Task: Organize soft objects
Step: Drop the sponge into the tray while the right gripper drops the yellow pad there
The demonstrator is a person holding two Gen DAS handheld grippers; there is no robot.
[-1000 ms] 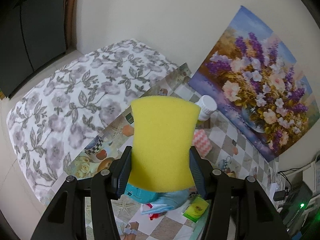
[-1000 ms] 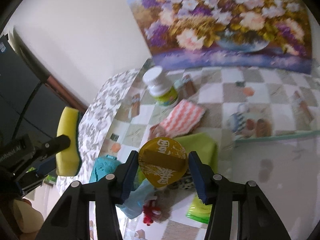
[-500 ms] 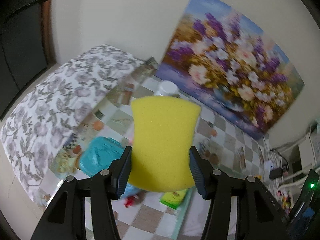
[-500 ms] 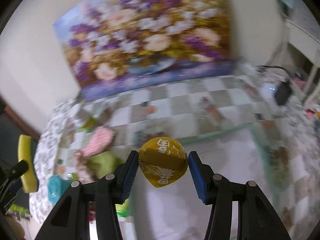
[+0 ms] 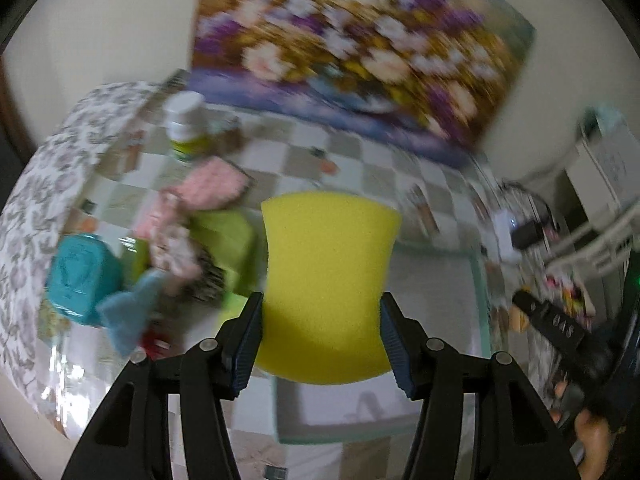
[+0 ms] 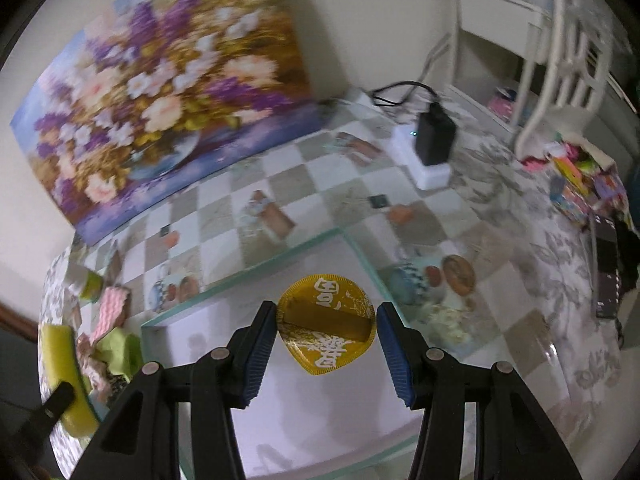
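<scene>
My left gripper (image 5: 321, 340) is shut on a yellow sponge (image 5: 326, 280) and holds it above the near left part of a white mat with a green rim (image 5: 478, 280). My right gripper (image 6: 326, 340) is shut on a flat gold pouch with white characters (image 6: 326, 334) above the same mat (image 6: 240, 280). The sponge also shows edge-on at the far left of the right wrist view (image 6: 60, 380). A pile of soft things lies left of the mat: a pink striped cloth (image 5: 212, 184), a green cloth (image 5: 228, 236), a teal pouch (image 5: 80, 276) and a blue cloth (image 5: 128, 316).
A white-capped bottle (image 5: 186, 128) stands at the back left. A flower painting (image 6: 160, 92) leans on the wall. A white power strip with a black adapter (image 6: 430, 148) lies at the back right. A white chair (image 6: 560, 52) and colourful clutter (image 6: 580, 184) are on the right.
Both grippers have swung to the right, from over the pile of soft things to over the white mat. Each still holds its object. The views are blurred by motion.
</scene>
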